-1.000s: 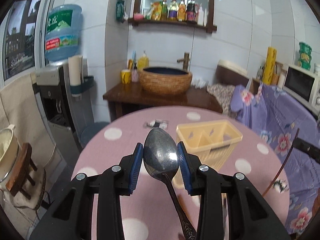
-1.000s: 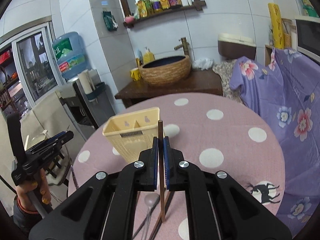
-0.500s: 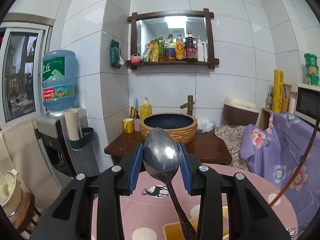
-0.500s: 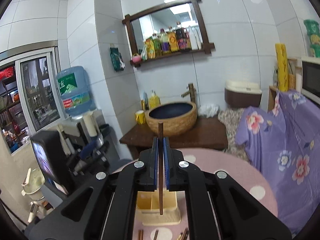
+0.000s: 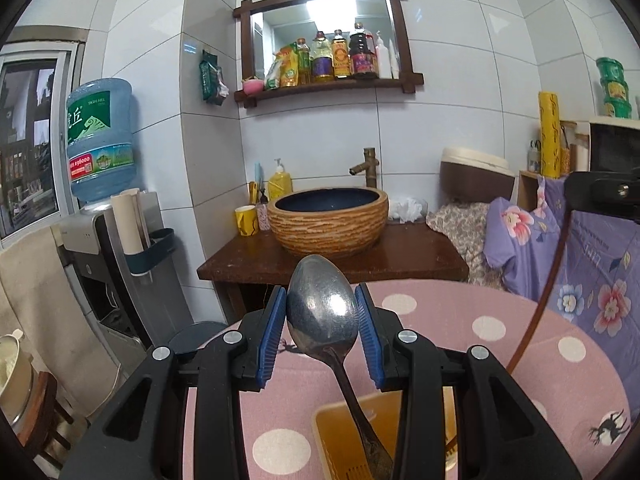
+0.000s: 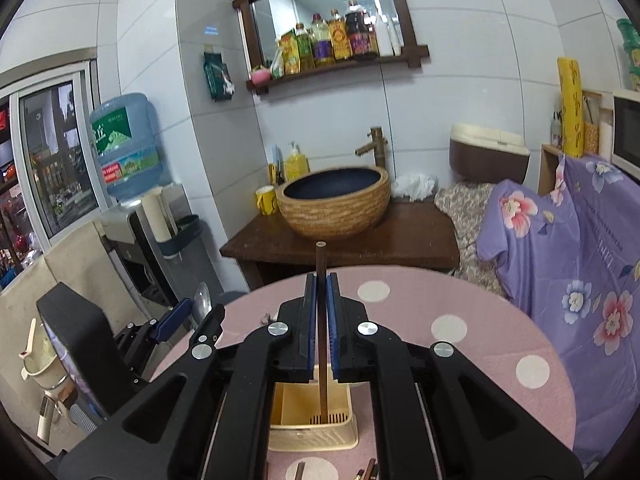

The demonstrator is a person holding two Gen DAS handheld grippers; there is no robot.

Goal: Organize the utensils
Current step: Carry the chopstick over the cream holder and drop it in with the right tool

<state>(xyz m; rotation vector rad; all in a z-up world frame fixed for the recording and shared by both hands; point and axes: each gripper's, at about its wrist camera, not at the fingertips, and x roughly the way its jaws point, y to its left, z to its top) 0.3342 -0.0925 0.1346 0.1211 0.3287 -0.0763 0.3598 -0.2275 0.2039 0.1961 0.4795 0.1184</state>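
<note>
Steel spoon (image 5: 322,307) in left tool (image 5: 322,320); wooden chopstick (image 6: 321,344) in right tool (image 6: 321,320).

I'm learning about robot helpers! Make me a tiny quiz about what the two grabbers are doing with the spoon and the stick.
1. True or false: the left gripper holds a metal spoon by its bowl.
2. What does the right gripper hold? A) fork B) brown chopstick C) knife
3. Fill in: both utensils' lower ends reach into the yellow ____.

Key: 1 true. 2 B. 3 basket; the spoon's handle and the chopstick's tip are inside it, though both fingers remain shut.
</note>
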